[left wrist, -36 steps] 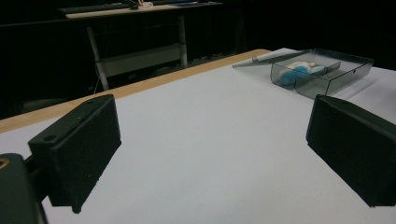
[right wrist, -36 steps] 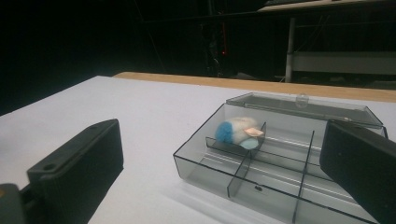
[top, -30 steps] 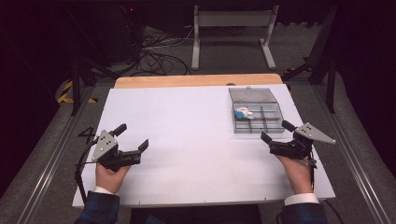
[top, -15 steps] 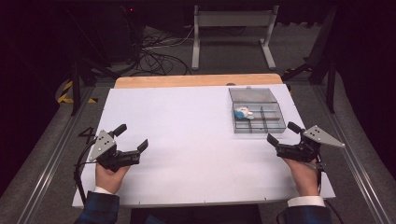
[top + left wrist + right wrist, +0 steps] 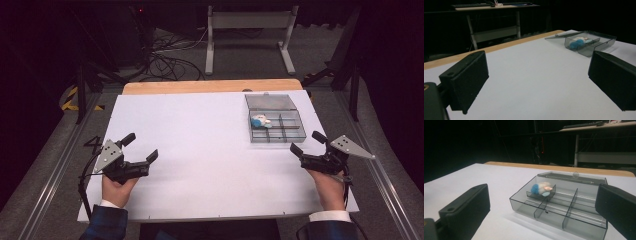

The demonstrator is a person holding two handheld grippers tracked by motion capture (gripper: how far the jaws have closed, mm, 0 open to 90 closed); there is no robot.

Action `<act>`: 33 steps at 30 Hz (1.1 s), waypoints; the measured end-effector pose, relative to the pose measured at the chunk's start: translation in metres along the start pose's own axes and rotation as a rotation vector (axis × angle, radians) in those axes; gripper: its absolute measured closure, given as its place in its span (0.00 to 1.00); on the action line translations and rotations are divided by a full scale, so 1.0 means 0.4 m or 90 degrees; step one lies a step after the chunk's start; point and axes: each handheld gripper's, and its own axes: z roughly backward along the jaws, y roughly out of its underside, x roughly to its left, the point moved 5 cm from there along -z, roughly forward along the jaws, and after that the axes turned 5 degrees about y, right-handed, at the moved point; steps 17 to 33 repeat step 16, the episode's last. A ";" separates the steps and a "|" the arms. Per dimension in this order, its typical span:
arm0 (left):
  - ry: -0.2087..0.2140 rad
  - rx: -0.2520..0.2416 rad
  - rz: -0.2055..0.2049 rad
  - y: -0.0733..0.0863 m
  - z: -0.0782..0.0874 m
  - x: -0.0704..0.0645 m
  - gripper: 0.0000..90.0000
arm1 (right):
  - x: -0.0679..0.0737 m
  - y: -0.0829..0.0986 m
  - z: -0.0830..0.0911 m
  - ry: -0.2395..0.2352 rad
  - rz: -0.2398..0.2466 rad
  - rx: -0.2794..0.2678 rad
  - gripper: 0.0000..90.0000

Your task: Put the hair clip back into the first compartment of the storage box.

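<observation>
Near the table's far right corner sits the box (image 5: 276,125), lid laid flat behind it, so its compartments are open from above; a small blue-and-white toy (image 5: 260,121) lies in the back left one. Just beside it, the right gripper (image 5: 306,145) faces it with jaws spread, probably readying a reach. Well apart, the left gripper (image 5: 142,148) rests on the table (image 5: 200,135), jaws spread, empty.

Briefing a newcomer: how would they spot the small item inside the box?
On the white table, find the smoky clear divided box at the far right. In its far-left compartment sits a small blue-and-white lump, the one thing inside.
</observation>
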 end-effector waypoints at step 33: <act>0.005 0.005 -0.001 0.002 0.000 0.001 0.04 | 0.010 0.005 -0.003 -0.001 0.010 0.003 0.00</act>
